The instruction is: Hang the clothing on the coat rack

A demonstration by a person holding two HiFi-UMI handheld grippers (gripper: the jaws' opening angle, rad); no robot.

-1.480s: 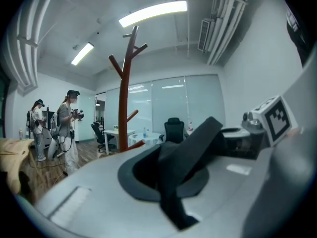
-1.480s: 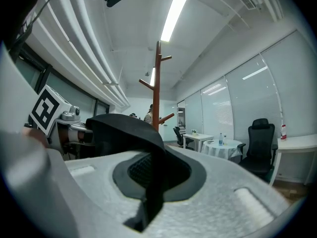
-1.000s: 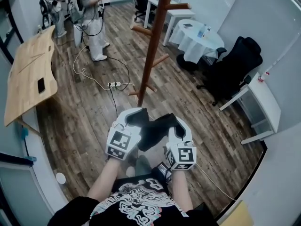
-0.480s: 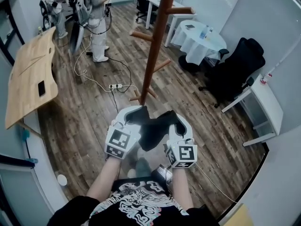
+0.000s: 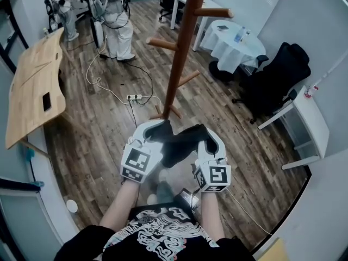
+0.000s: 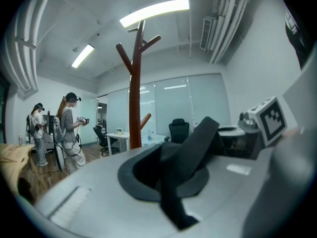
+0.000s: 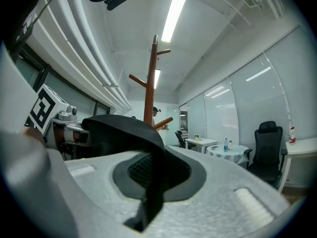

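Carrying step: the garment [image 5: 178,145] is clamped at either end in the closed jaws of the left gripper [image 5: 161,128] and right gripper [image 5: 205,135]. Next, lifting onto a peg [image 5: 162,42] of the rack [image 5: 176,69], ahead of the jaws, is probably required.

clothing [image 5: 182,143]: dark cloth, matt, lying in soft folds.
left gripper [image 5: 159,130]: pale grey plastic shell, smooth and matt.
right gripper [image 5: 205,137]: the same pale plastic, finely grainy seen close up; its dark pad [image 7: 143,170] has a mesh-like texture.
marker cube [image 5: 136,163]: flat black-and-white print, matt.
coat rack [image 5: 182,48]: reddish-brown wood, smooth, with a faint sheen.
floor [image 5: 98,129]: wood-look planks, streaked grey-brown grain, low sheen.
desk [image 5: 32,80]: pale wood top, matt, by the floor's left edge.
round table [image 5: 231,48]: white cloth cover, draped.
office chair [image 5: 274,78]: black, matt.
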